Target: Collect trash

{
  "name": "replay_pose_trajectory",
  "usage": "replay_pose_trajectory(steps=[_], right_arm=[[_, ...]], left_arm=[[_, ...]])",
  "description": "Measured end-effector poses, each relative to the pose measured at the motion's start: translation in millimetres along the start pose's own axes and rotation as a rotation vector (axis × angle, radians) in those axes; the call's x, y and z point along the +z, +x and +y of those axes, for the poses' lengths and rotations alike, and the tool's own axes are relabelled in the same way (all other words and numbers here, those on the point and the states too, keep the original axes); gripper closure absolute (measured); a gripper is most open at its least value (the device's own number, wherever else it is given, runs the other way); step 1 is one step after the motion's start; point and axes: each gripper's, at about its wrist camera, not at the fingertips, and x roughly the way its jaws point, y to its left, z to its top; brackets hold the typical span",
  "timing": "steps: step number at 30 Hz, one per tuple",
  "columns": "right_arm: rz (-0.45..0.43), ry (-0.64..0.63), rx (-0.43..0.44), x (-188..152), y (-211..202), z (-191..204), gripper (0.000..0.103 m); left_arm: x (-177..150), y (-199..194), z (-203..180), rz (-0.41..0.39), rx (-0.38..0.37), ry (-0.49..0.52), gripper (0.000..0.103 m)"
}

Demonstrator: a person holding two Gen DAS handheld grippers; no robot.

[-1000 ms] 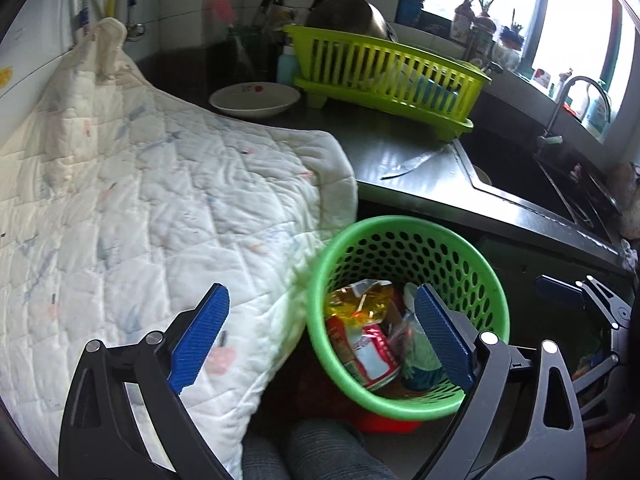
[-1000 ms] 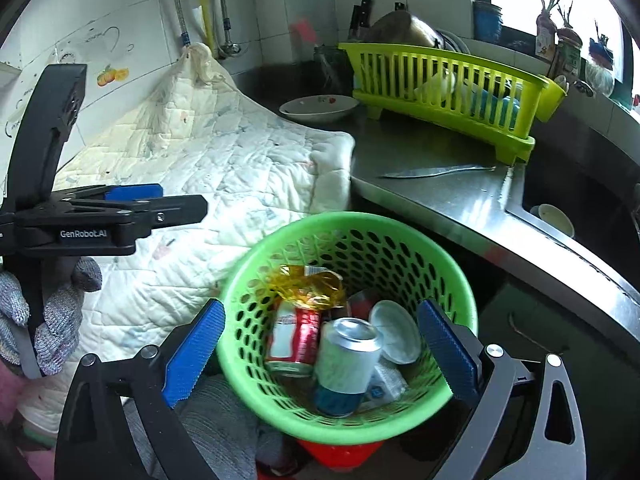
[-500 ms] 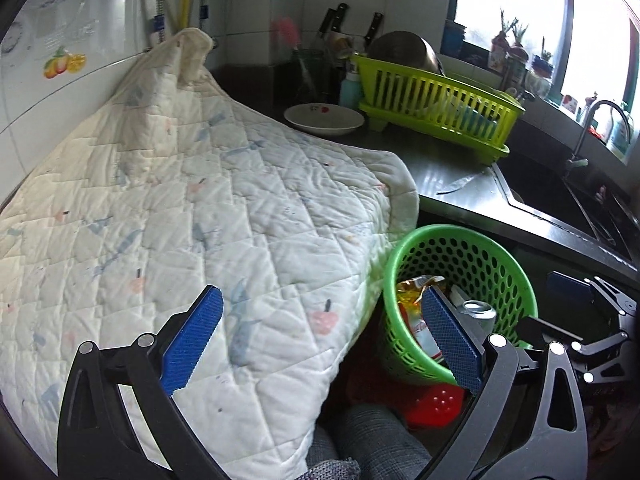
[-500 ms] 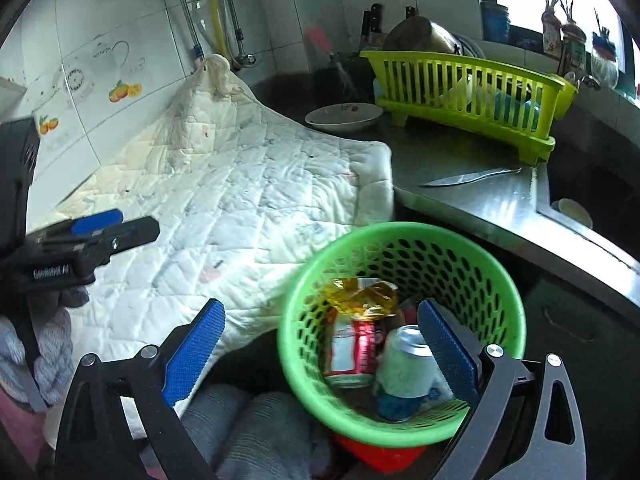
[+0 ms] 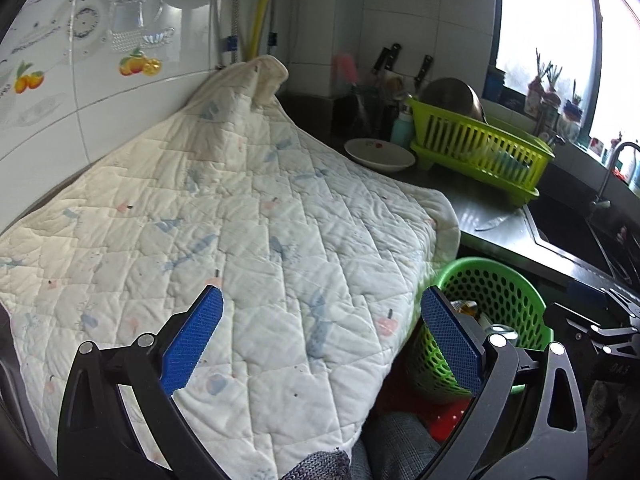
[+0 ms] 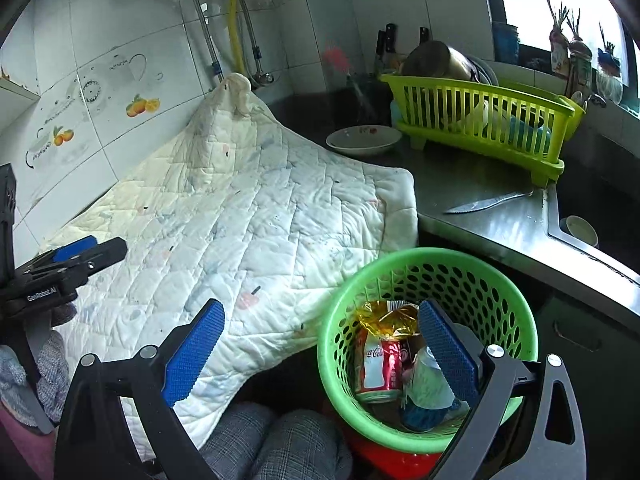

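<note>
- Left gripper point(image 5: 320, 338) held out level, blue pads spread wide, nothing between them.
- Right gripper point(image 6: 320, 348) just the same: jaws parted wide, empty.
- The two sit side by side, each showing at the edge of the other's view.

White tiled wall point(image 6: 120, 60), bright window point(image 5: 540, 20)
</note>
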Motion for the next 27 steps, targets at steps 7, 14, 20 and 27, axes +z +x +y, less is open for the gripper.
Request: replay_pose_trajectory(steps=[7,14,20,27], right_arm=[[-0.030,0.013,-0.009,8,-6,6,0.009],[-0.049,0.031,-0.030,10,-9,9,0.009],[-0.067,0.028,-0.061,11,-12,8,0.009],[-0.091,0.023,-0.087,11,-14,9,0.009]], left_arm=[[2,-14,5,-0.050,0.057,0.000,0.005],[2,-19,4,-0.081,0.109,-0.002,0.005],[2,-21,6,-0.096,0.148,-0.017,0.005],[-1,-19,9,-0.097,0.182,-0.027,0.005]])
